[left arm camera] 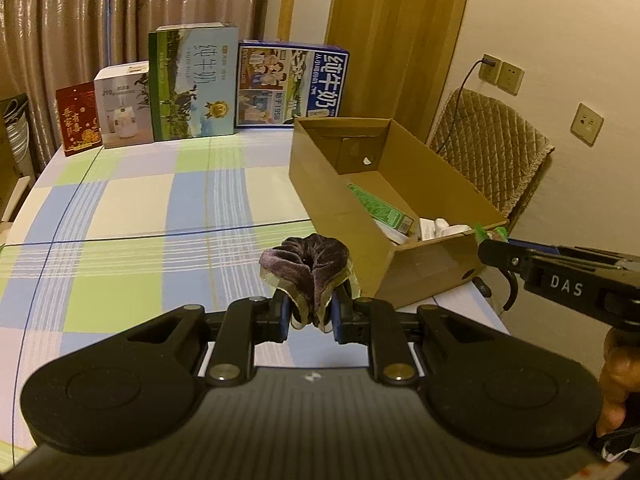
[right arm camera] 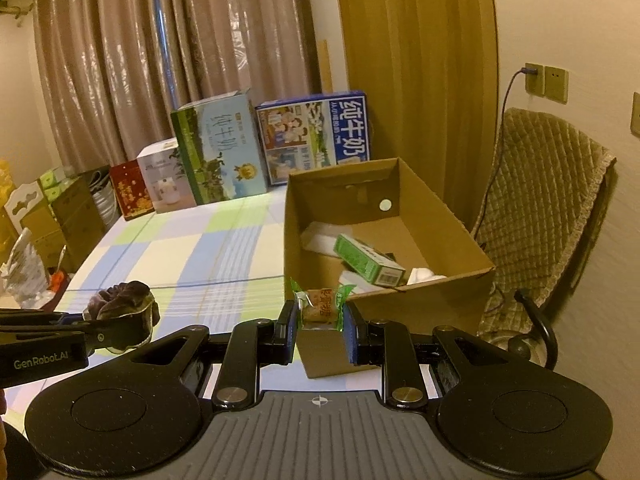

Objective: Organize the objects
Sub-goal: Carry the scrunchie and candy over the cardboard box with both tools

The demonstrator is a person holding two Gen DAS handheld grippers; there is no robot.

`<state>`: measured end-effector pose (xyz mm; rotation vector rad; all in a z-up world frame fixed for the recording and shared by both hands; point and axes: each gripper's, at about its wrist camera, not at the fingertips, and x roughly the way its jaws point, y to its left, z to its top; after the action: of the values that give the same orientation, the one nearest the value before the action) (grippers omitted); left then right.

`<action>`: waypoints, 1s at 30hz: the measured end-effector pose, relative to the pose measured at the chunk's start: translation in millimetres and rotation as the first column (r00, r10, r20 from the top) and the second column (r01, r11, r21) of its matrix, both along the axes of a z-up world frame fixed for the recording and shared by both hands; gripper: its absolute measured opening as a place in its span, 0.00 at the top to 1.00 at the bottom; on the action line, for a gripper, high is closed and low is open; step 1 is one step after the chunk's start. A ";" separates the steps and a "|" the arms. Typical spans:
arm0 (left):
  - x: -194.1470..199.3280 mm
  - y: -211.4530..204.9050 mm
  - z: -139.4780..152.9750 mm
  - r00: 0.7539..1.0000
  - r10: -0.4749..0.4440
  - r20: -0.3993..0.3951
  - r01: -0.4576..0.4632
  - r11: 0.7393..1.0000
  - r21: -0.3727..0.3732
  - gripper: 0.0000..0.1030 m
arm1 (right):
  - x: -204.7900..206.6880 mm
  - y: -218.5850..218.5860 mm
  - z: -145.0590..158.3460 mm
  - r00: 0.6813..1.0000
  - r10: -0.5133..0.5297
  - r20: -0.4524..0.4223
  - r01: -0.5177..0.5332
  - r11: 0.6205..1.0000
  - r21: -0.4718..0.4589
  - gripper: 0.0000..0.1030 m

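My left gripper (left arm camera: 311,312) is shut on a dark purple velvet scrunchie (left arm camera: 308,262), held above the checked tablecloth (left arm camera: 132,216). The same scrunchie (right arm camera: 120,296) shows at the left of the right wrist view. My right gripper (right arm camera: 321,326) is shut on a small wrapped snack with green ends (right arm camera: 320,304), just in front of the near wall of an open cardboard box (right arm camera: 440,216). In the left wrist view the right gripper (left arm camera: 490,250) reaches in from the right, at the near right corner of the box (left arm camera: 320,168). Inside lie a green carton (right arm camera: 366,258) and white items (right arm camera: 424,274).
Milk cartons (left arm camera: 192,84) (left arm camera: 292,84), a white box (left arm camera: 124,106) and a red box (left arm camera: 78,118) line the table's far edge before curtains. A quilted chair (right arm camera: 548,200) stands right of the box, with a cable to a wall socket (right arm camera: 534,76). Clutter (right arm camera: 48,216) lies left of the table.
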<state>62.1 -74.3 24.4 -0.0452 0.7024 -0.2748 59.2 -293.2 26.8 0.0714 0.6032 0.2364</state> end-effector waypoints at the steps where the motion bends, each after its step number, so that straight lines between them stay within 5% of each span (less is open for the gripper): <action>1: 0.1 -1.9 0.4 1.000 -0.003 0.001 0.003 1.000 0.000 0.85 | 0.3 -1.2 0.0 1.000 -0.002 -0.001 0.002 1.000 0.001 0.80; 30: 13.8 -46.5 8.1 0.996 -0.085 0.008 0.085 0.996 -0.001 0.85 | 11.9 -35.6 1.1 0.998 -0.065 -0.001 0.065 0.998 0.014 0.80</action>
<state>75.8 -120.8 32.5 -0.0160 0.6971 -0.3568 71.1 -328.8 27.9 0.1048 0.5986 0.1781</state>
